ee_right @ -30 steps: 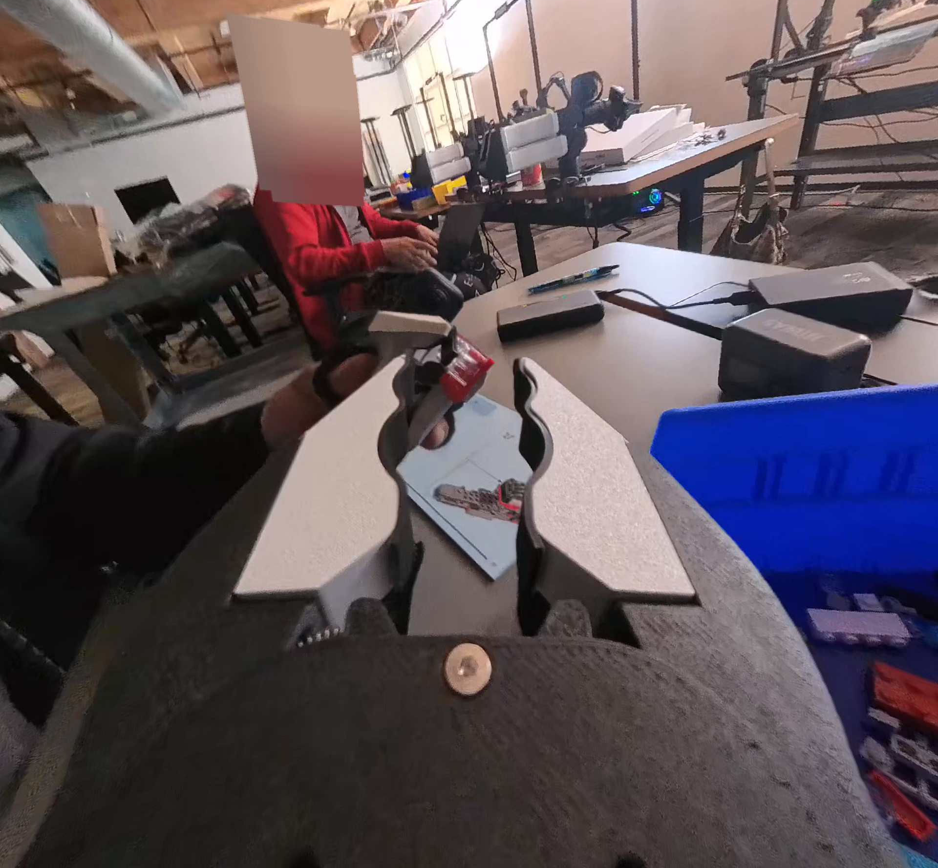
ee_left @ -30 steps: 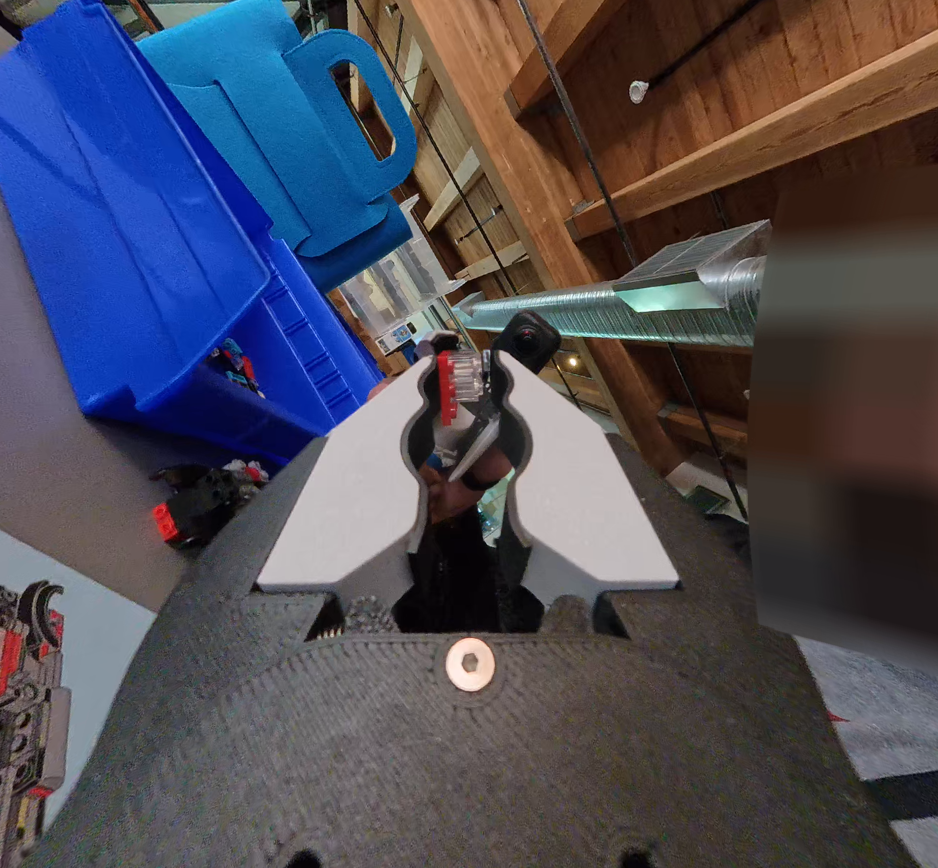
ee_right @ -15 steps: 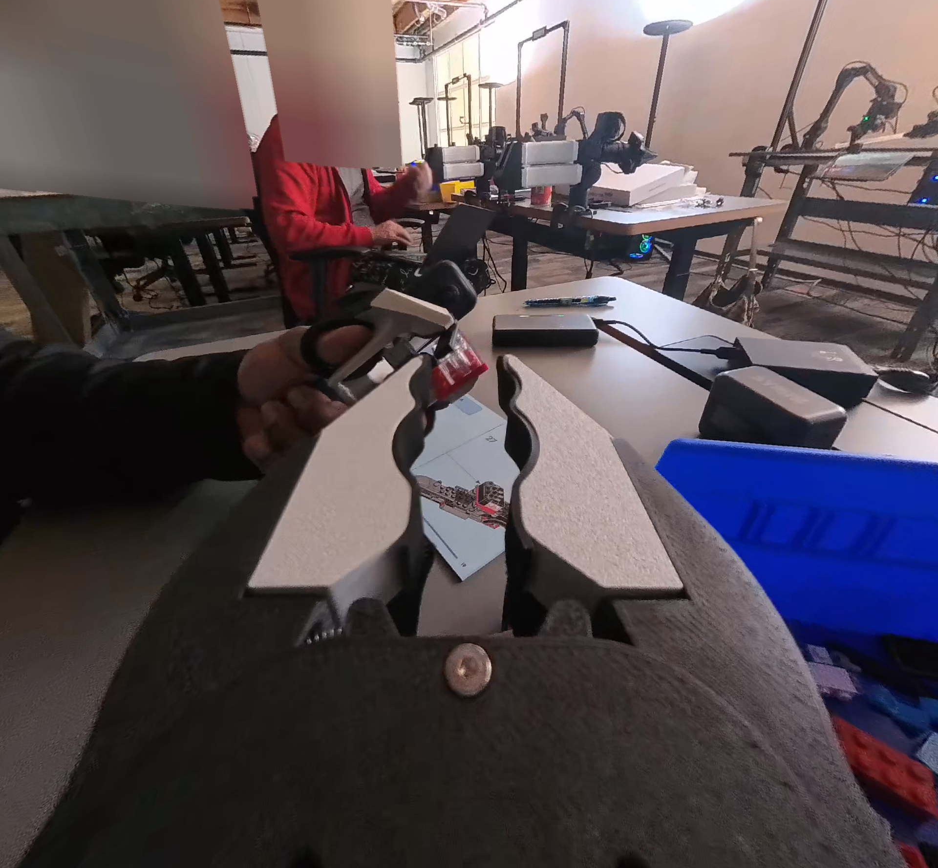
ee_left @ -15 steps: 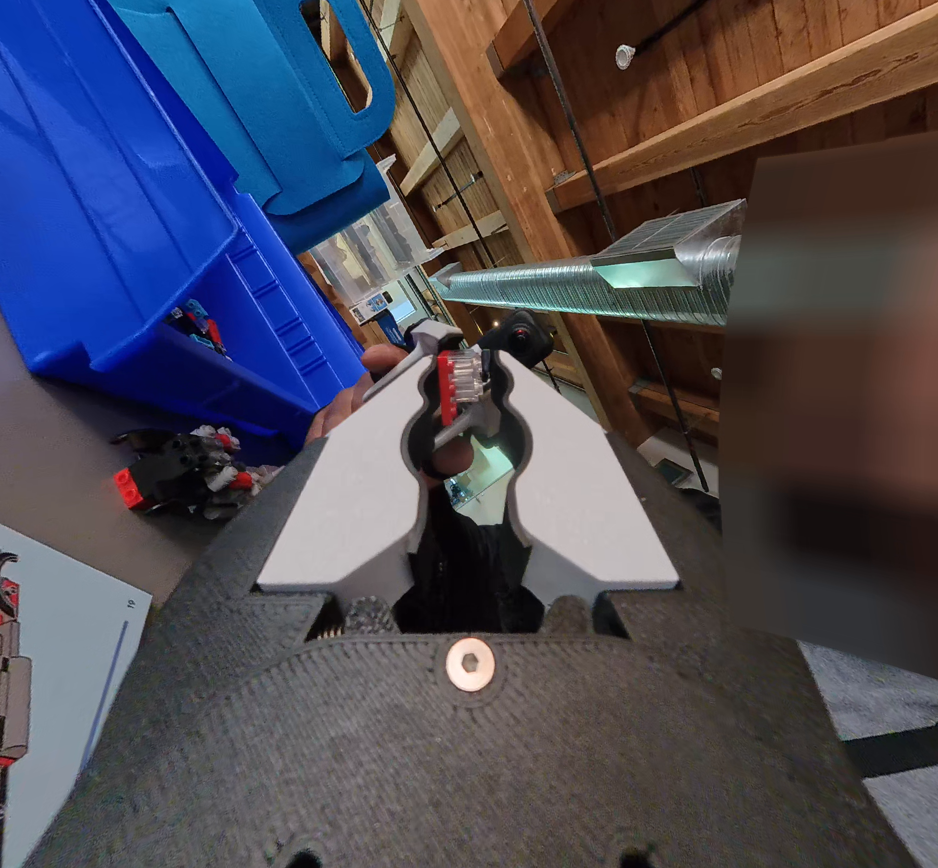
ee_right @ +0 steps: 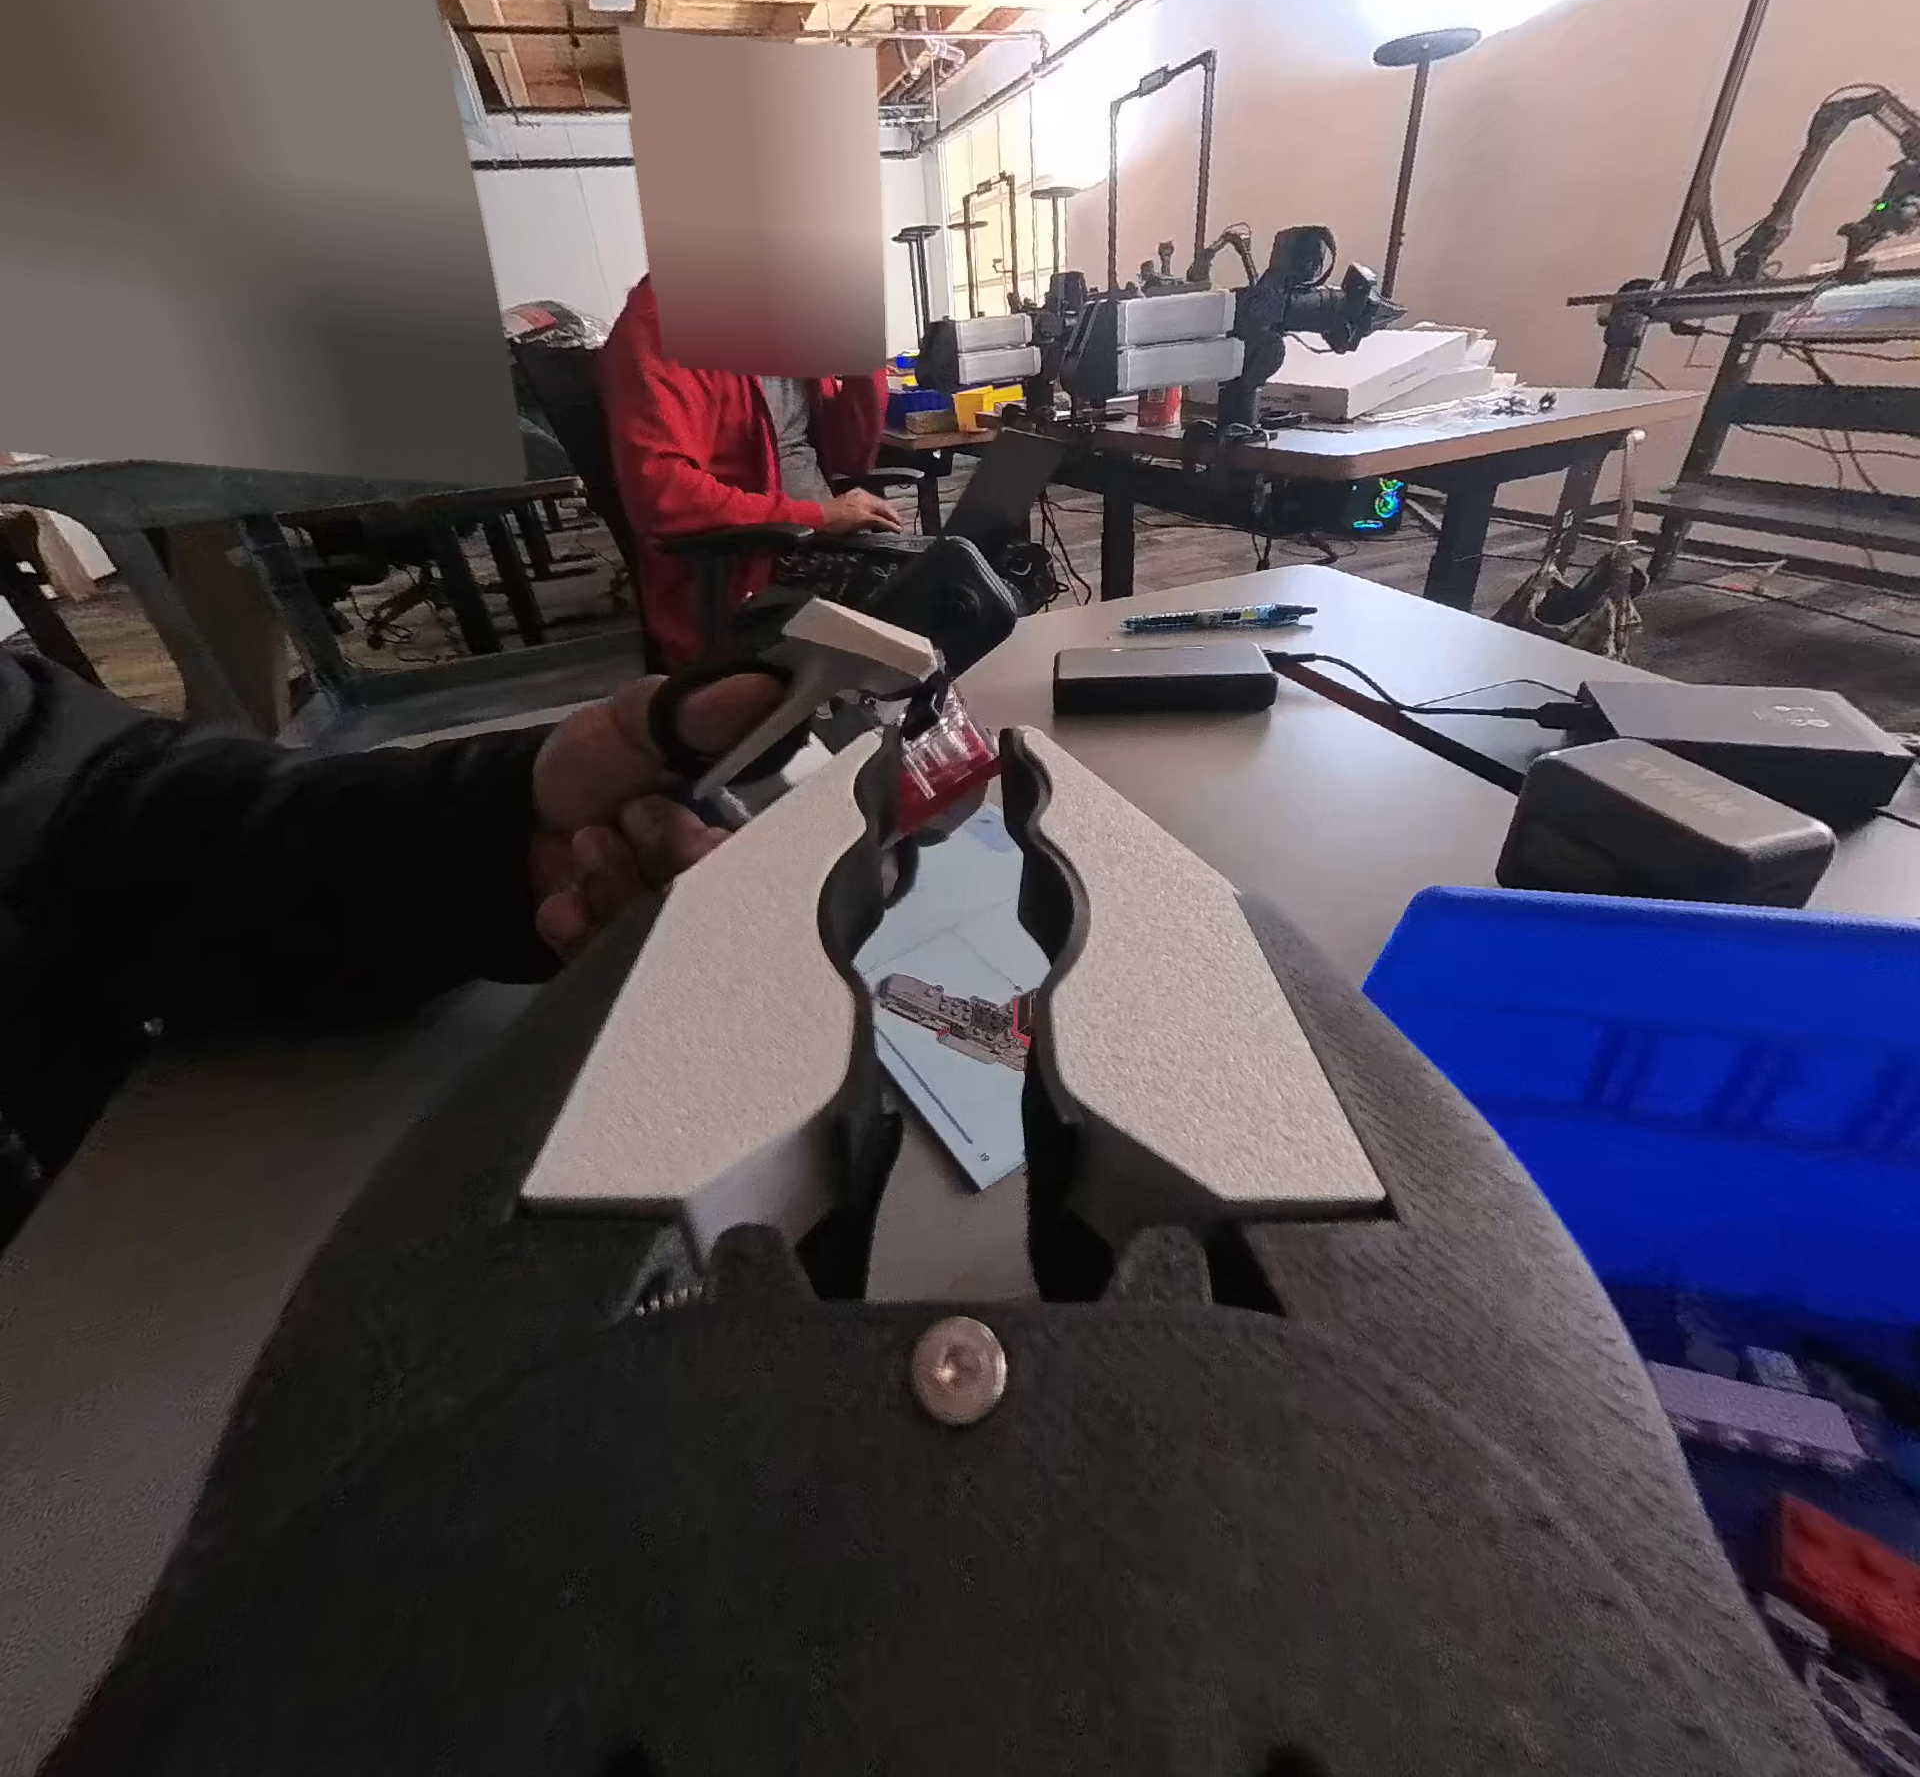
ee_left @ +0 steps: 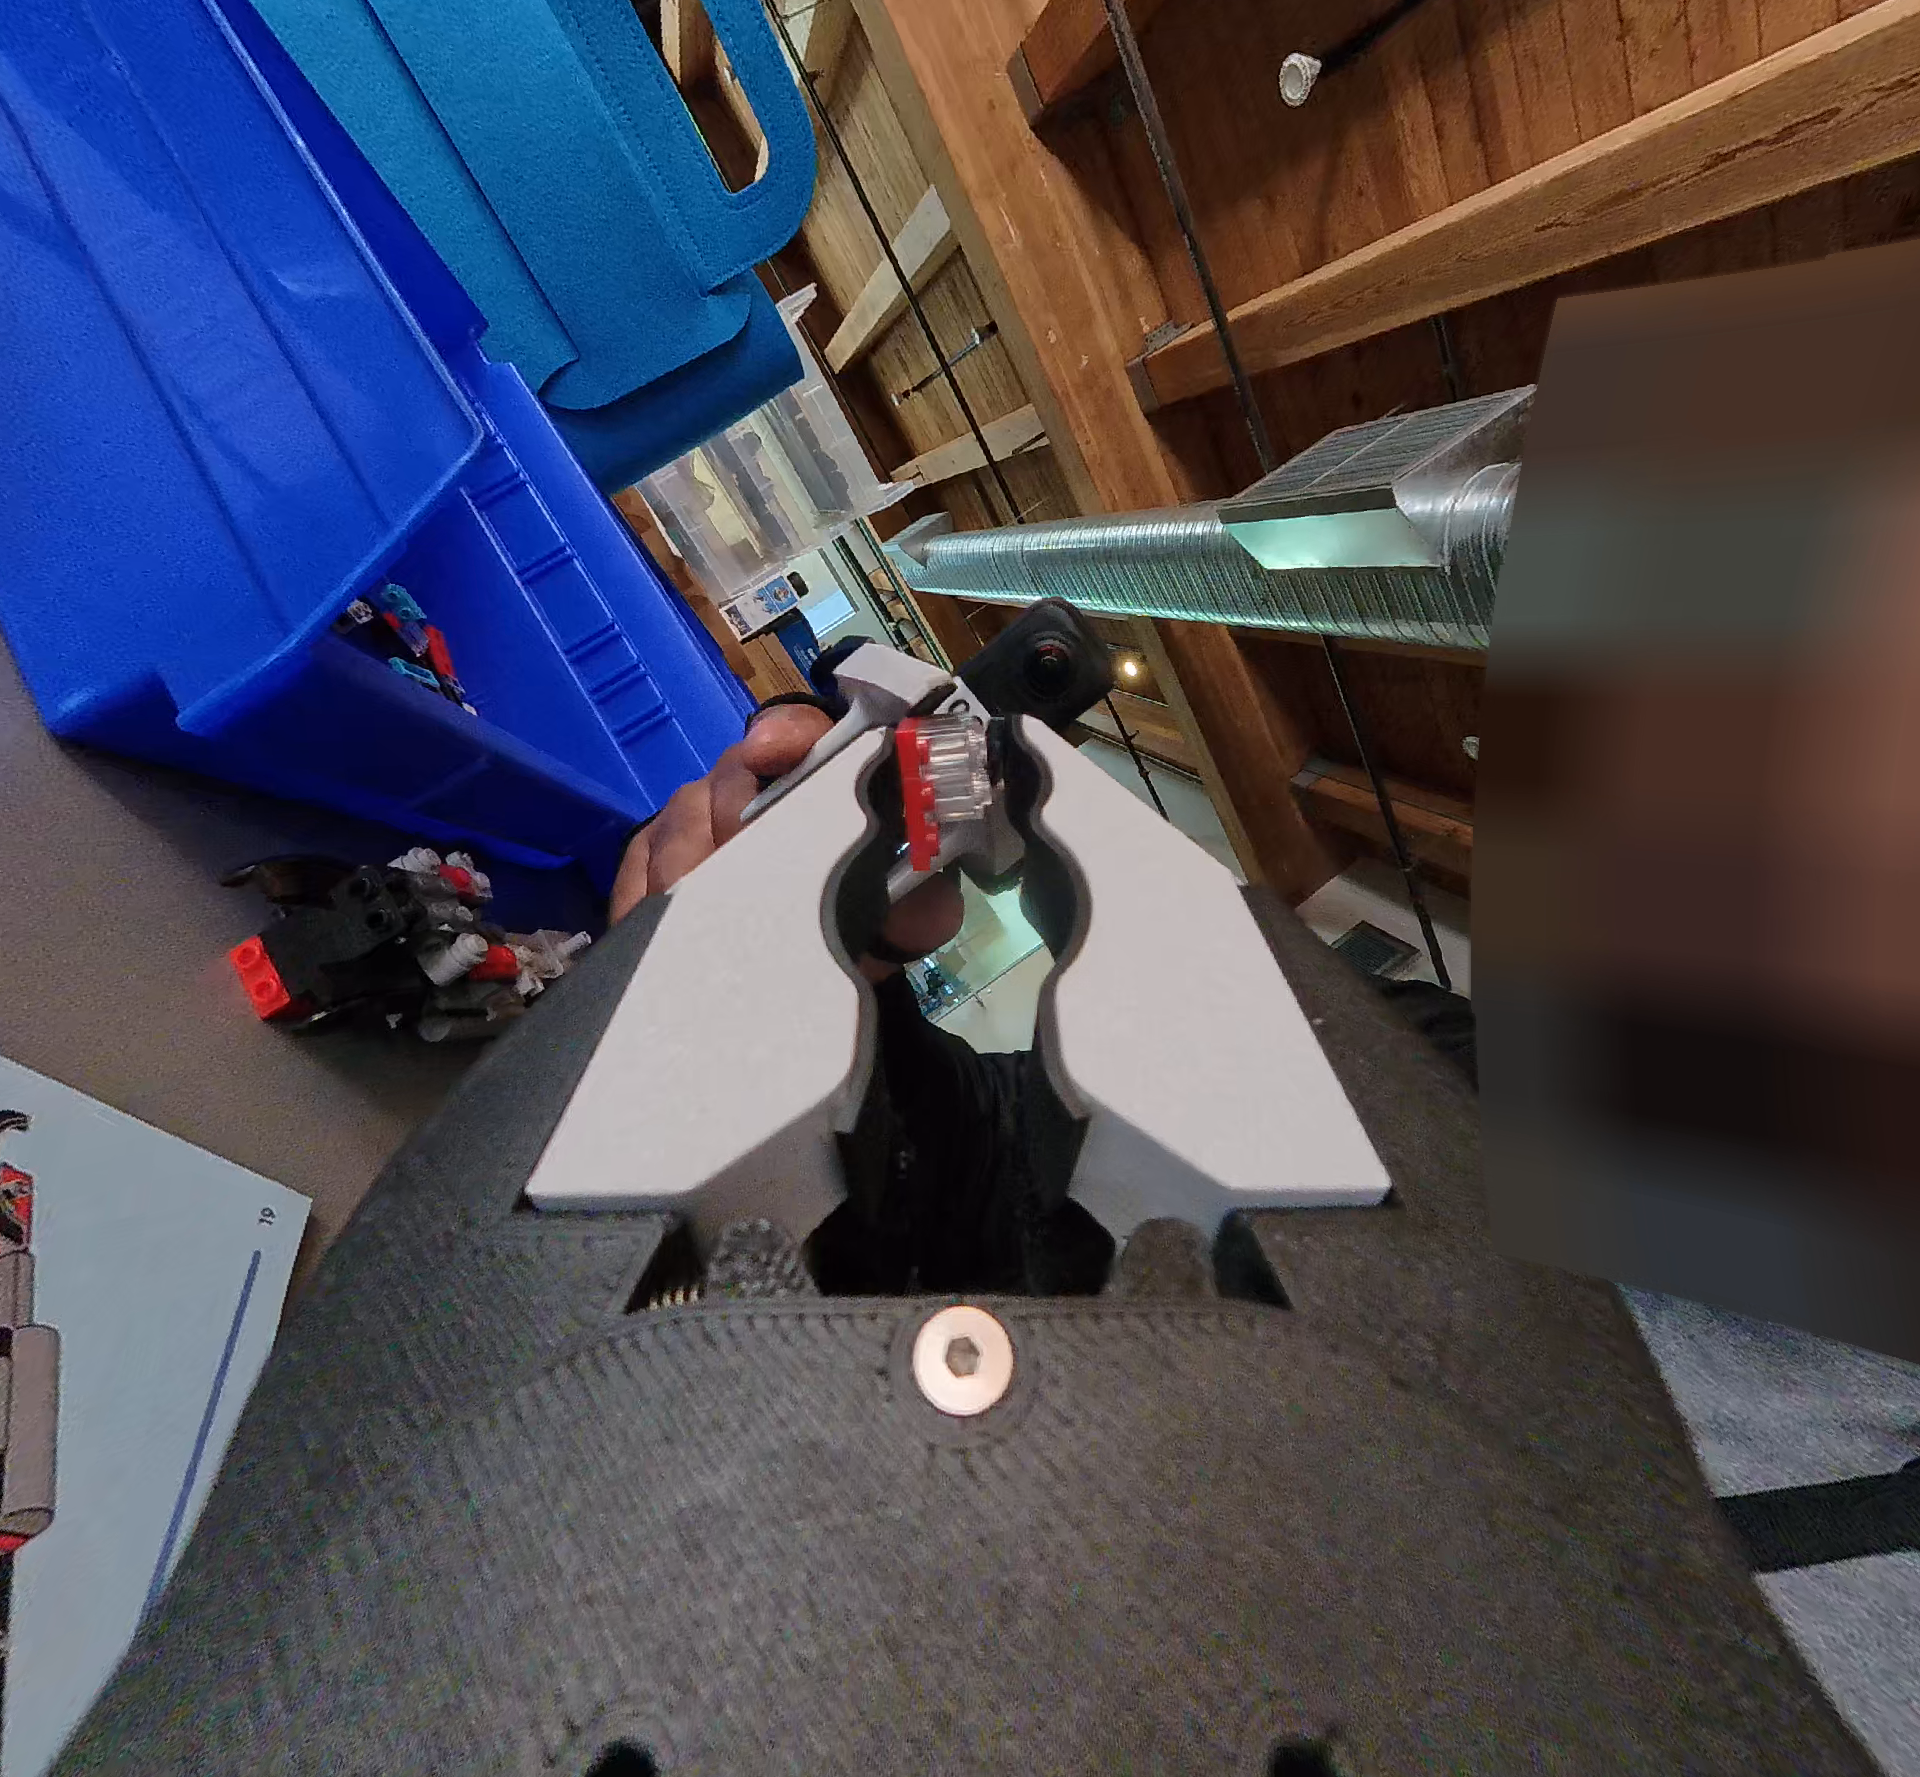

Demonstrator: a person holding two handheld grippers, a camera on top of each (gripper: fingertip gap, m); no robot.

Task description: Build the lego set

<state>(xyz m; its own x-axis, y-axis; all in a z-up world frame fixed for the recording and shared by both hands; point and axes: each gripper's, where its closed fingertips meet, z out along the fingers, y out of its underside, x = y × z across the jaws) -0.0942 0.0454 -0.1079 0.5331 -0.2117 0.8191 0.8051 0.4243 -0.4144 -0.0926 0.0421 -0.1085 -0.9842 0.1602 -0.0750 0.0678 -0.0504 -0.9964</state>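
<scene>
Left gripper [ee_left: 951,792] tilts up toward the ceiling, its fingers pinching a red-and-clear lego piece [ee_left: 940,782] at the tips. Right gripper [ee_right: 940,771] points level over the table [ee_right: 1299,792], jaws parted around that piece, closer than a second ago. Beyond, the part-built model [ee_left: 395,938] lies beside the blue bin [ee_left: 312,480]

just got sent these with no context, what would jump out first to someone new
The eye goes first to the small red and clear lego piece, held up in the air right at the fingertips of the left gripper, with the right gripper closing in on it from the other side. Next comes the big blue bin on the grey table, and the half-built black and red model lying beside it.
</scene>
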